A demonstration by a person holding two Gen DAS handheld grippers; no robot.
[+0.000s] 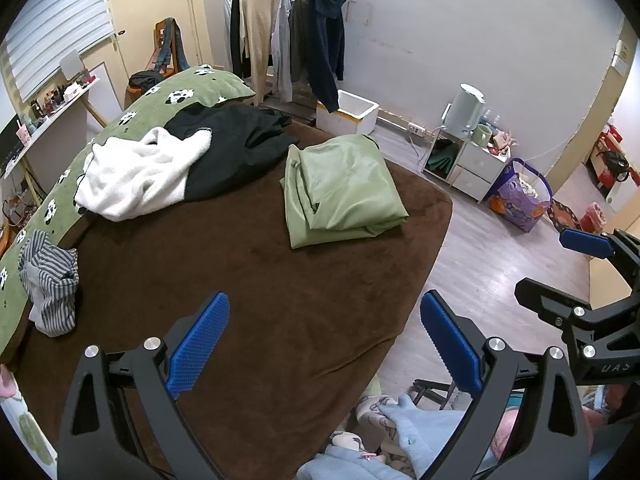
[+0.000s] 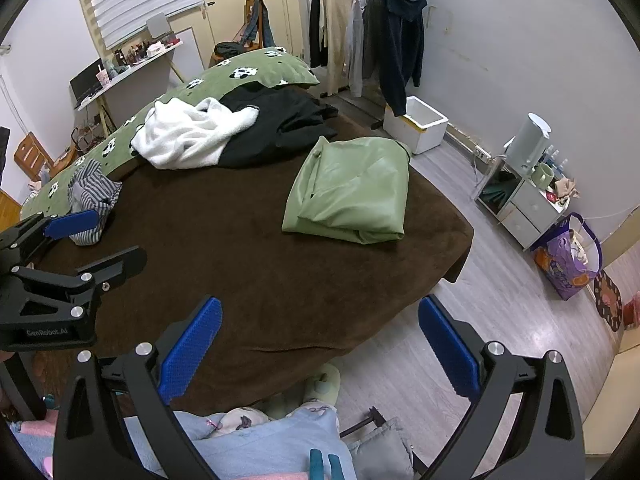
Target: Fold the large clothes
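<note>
A light green garment [image 1: 340, 184] lies folded in a rough square on the brown bed cover [image 1: 248, 280], toward its far right corner; it also shows in the right wrist view [image 2: 352, 188]. A white fleece garment [image 1: 140, 172] and a black garment [image 1: 240, 140] lie crumpled at the back, and a striped garment [image 1: 52, 280] sits at the left. My left gripper [image 1: 324, 336] is open and empty above the bed's near edge. My right gripper [image 2: 320, 344] is open and empty, held beside it above the bed's near corner; it also shows in the left wrist view [image 1: 560, 260].
A green cow-print pillow [image 1: 180, 92] runs along the bed's left side. A clothes rack [image 1: 288, 32] with hanging garments stands at the back wall, with a white foam box [image 1: 348, 114] below. A small drawer unit [image 1: 472, 164] and a purple bag [image 1: 520, 196] stand on the floor at right.
</note>
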